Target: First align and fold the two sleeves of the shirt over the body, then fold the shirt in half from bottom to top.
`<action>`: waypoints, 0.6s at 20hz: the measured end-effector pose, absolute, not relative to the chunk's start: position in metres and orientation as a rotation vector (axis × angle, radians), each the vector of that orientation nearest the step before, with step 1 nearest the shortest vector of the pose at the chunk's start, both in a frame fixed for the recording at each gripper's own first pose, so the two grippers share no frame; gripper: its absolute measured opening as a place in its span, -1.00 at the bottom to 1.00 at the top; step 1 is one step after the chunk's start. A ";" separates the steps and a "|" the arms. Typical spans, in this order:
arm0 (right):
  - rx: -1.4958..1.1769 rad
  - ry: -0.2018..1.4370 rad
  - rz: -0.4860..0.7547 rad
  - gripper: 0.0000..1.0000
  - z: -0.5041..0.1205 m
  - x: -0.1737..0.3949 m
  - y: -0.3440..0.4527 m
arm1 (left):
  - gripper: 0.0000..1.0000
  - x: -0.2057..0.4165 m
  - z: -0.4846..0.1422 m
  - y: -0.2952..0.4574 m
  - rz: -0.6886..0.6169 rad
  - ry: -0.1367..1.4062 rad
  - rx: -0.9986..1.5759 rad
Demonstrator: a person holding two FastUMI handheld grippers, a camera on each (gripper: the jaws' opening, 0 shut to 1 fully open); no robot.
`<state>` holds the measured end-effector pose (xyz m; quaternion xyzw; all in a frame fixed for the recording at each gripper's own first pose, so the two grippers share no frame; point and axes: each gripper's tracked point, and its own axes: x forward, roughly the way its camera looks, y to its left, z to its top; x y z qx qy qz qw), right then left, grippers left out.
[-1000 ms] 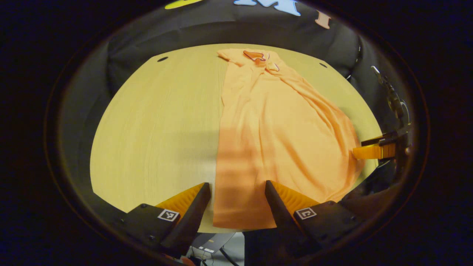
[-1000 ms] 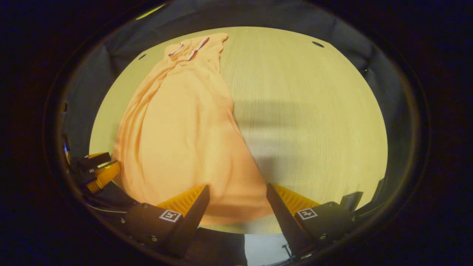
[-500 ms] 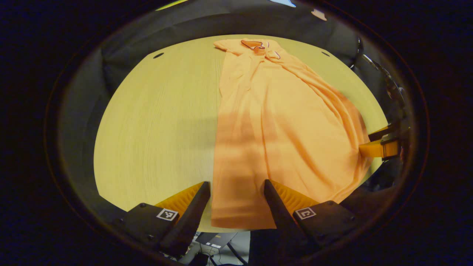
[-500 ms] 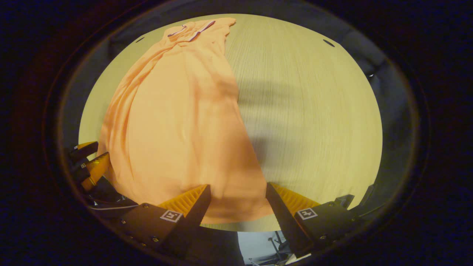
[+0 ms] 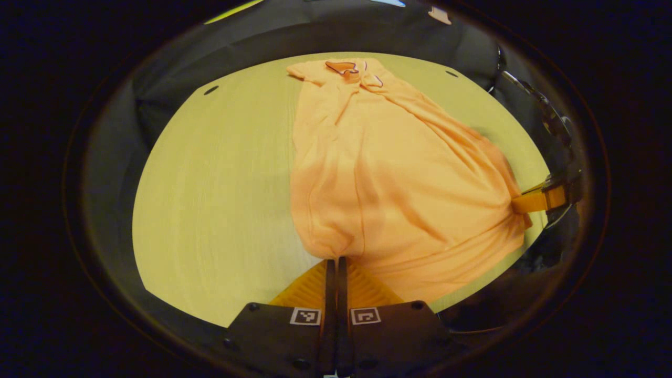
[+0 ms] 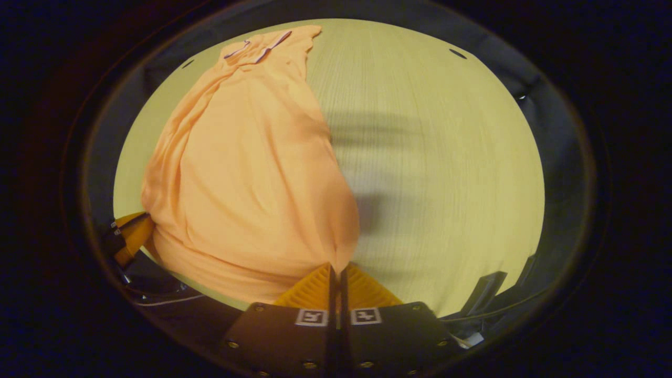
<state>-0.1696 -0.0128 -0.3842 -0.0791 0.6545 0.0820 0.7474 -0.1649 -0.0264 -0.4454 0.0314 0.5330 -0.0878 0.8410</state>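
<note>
Shirt: orange, laid lengthwise on the table, collar at the far end, hem at the near edge. Body is narrowed to a long strip, so sleeves are judged already folded in; sleeve edges can't be made out separately.
Hem: bunched at both near corners; cloth between them is puckered and appears raised off the top.
Left gripper: jaws clenched, near-left hem corner pinched between the fingers.
Right gripper: jaws clenched on the near-right hem corner. In left gripper view it is seen at the shirt's far-right corner, w/ cloth drawn toward it.
Step in hand: judged as start of bottom-to-top fold; both hem corners gripped, fold not yet laid.
Next move calls for: both corners to be lifted together, kept level and apart so hem stays taut, carried fwd over the body and set down near the collar.
Risk: uneven travel would skew the fold; slack in mid-hem may be trapped as a crease.
Table: light wood grain; bare surface beside the shirt, small dark holes near far edge.
Obstructions: nothing seen lying in the fold path.
Surround: dark booth cloth behind the table.
</note>
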 end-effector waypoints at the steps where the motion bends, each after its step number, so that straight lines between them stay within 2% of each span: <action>1: -0.174 1.423 0.183 -1.00 -0.395 -0.170 -0.012 | -0.87 -0.164 -0.446 -0.026 -0.186 1.127 0.066; 7: -0.088 1.409 0.191 -0.99 -0.388 -0.170 -0.005 | -0.87 -0.157 -0.433 -0.020 -0.164 1.103 0.056; 12: -0.017 1.323 0.186 -0.99 -0.352 -0.137 0.000 | -0.87 -0.123 -0.395 -0.017 -0.117 1.039 -0.047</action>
